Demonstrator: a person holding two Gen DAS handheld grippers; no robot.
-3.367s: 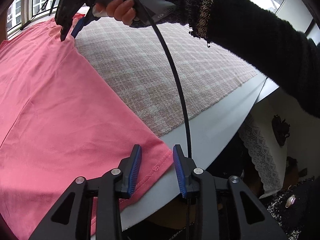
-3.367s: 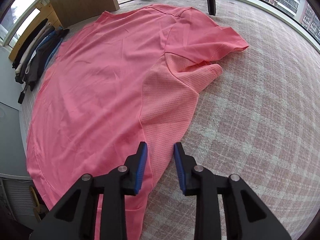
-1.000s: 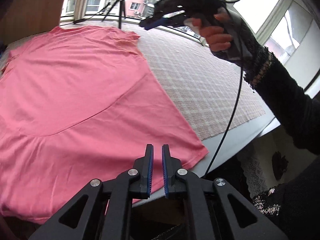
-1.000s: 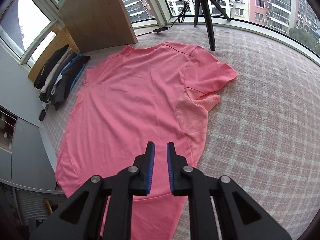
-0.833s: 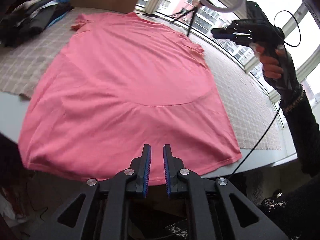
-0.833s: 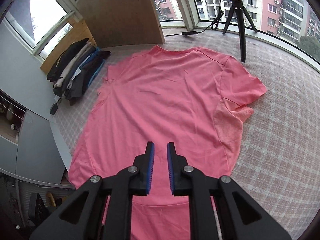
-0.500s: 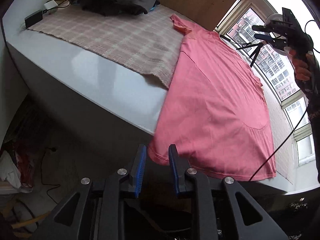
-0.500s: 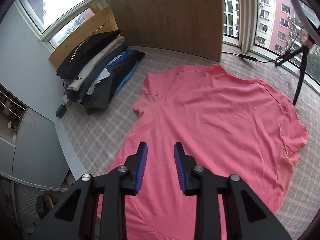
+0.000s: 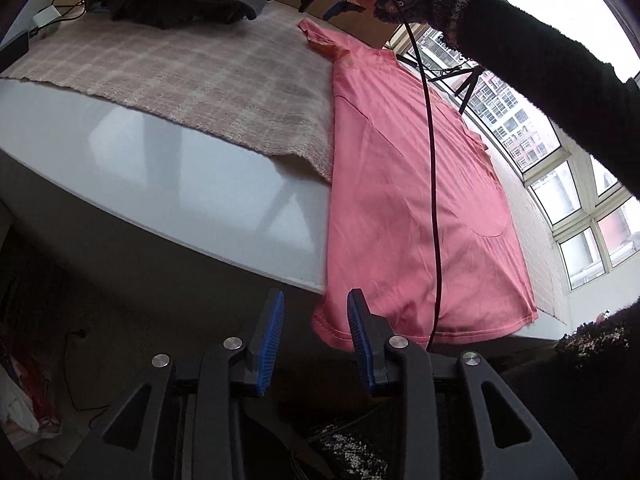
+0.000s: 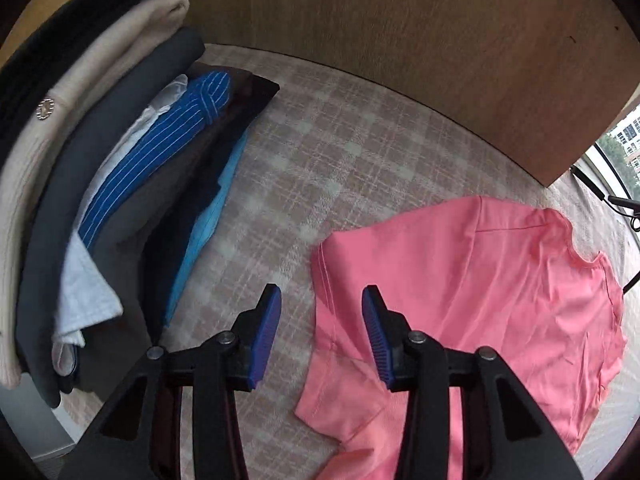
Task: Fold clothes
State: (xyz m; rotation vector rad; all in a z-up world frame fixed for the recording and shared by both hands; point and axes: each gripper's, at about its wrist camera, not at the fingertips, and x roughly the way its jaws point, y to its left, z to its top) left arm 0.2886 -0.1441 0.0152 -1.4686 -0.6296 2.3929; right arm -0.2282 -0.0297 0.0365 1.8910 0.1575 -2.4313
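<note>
With both hand-held grippers spread and empty, my left hand-held gripper (image 9: 315,334) faces the shirt (image 9: 404,200) hem corner just ahead, my right hand-held gripper (image 10: 321,334) its sleeve (image 10: 340,292); next I pinch both.

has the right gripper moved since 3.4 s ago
Yes. The right gripper has crossed the shirt from its right sleeve side to the left sleeve, near the clothes stack, and its fingers now stand wider apart.
</note>
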